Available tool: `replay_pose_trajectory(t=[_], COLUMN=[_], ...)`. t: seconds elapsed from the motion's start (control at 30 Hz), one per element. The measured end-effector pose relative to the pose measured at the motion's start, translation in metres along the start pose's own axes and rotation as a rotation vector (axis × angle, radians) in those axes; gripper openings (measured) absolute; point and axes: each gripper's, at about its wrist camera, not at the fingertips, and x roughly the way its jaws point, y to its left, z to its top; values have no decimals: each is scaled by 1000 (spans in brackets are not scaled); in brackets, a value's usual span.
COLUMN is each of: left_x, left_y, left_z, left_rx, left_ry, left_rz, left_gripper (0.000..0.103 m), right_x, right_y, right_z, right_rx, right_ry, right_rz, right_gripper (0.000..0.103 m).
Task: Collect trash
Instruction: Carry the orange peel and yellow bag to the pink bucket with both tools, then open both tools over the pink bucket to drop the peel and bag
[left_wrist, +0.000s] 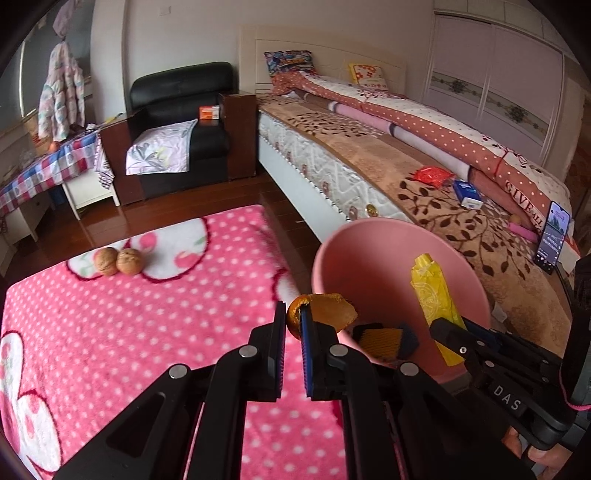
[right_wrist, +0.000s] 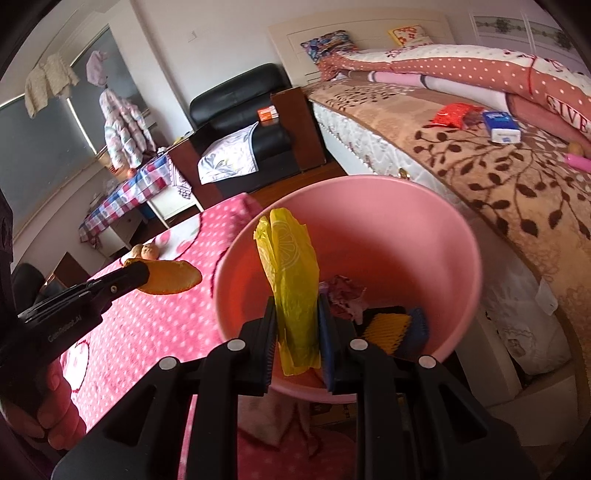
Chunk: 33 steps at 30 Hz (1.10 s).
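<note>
Trash half gathered: our left claw (left_wrist: 292, 325) pinches peel (left_wrist: 325, 308), right claw (right_wrist: 296, 332) pinches yellow bag (right_wrist: 291, 266) over bin (right_wrist: 424, 206). Walnuts (left_wrist: 118, 261), bed (left_wrist: 424, 192) wrappers remain.

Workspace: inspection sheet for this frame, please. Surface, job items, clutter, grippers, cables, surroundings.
Surface: pink dotted blanket beside a bed.
Job's things: pink bin; orange peel; yellow plastic bag; two walnuts on the blanket.
Clutter: red packet, blue box and phone on the bed.
Grippers: left gripper shut on the peel, near the bin's rim; right gripper shut on the bag, over the bin.
Cables: nothing seen.
Surroundings: black armchair, wardrobe.
</note>
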Motion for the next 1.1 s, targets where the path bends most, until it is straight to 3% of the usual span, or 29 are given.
replay_pose_trajectory(t=[0.6,1.1], left_x=[36,50], left_y=[-48,-47], left_z=[5,3], left_rx=[54,57], left_ry=[52,62], left_rz=[-89,-98], left_gripper=[7,7], right_x=[12,34], right_y=[-30,-22], right_z=[5,12], right_rx=[18,-18], right_ry=[20,68], right_rz=[-23,-27], right_gripper=[21,21])
